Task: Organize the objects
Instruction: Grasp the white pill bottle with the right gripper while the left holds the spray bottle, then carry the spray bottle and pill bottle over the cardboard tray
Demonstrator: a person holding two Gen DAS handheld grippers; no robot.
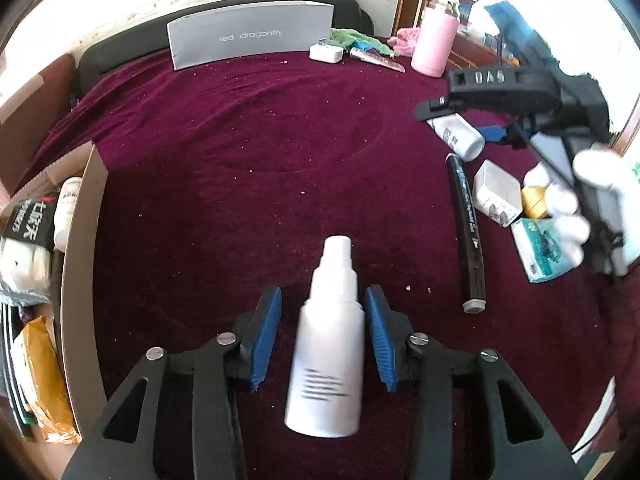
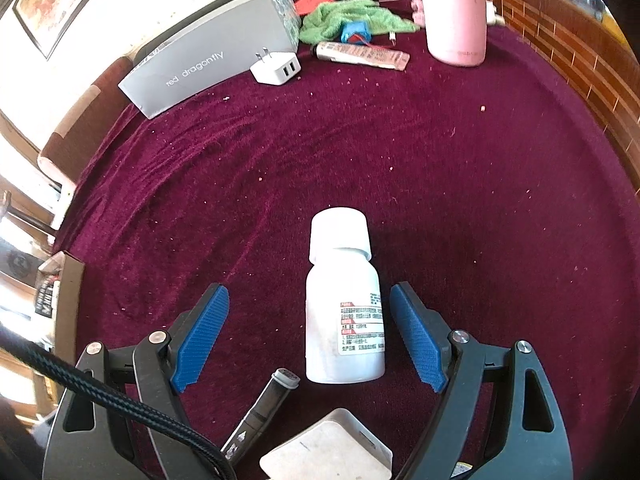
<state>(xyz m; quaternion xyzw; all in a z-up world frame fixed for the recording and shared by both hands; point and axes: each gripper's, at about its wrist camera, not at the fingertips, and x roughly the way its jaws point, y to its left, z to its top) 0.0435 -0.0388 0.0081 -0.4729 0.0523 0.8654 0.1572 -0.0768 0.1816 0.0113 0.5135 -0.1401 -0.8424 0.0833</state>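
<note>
A white spray bottle (image 1: 326, 344) lies on the maroon cloth between the blue pads of my left gripper (image 1: 323, 312); the jaws are open, the right pad close to it, the left pad apart. A white pill bottle (image 2: 344, 304) with a label lies between the open jaws of my right gripper (image 2: 310, 312), touching neither pad. In the left wrist view the right gripper (image 1: 472, 114) hovers over the same pill bottle (image 1: 460, 134) at the right.
A cardboard box (image 1: 76, 280) with packets stands at the left. A black marker (image 1: 468, 232), small white box (image 1: 498, 192) and teal packet (image 1: 540, 248) lie at right. At the back: grey shoebox (image 1: 252, 32), white charger (image 2: 276, 68), green cloth (image 2: 352, 18), pink bottle (image 2: 456, 8).
</note>
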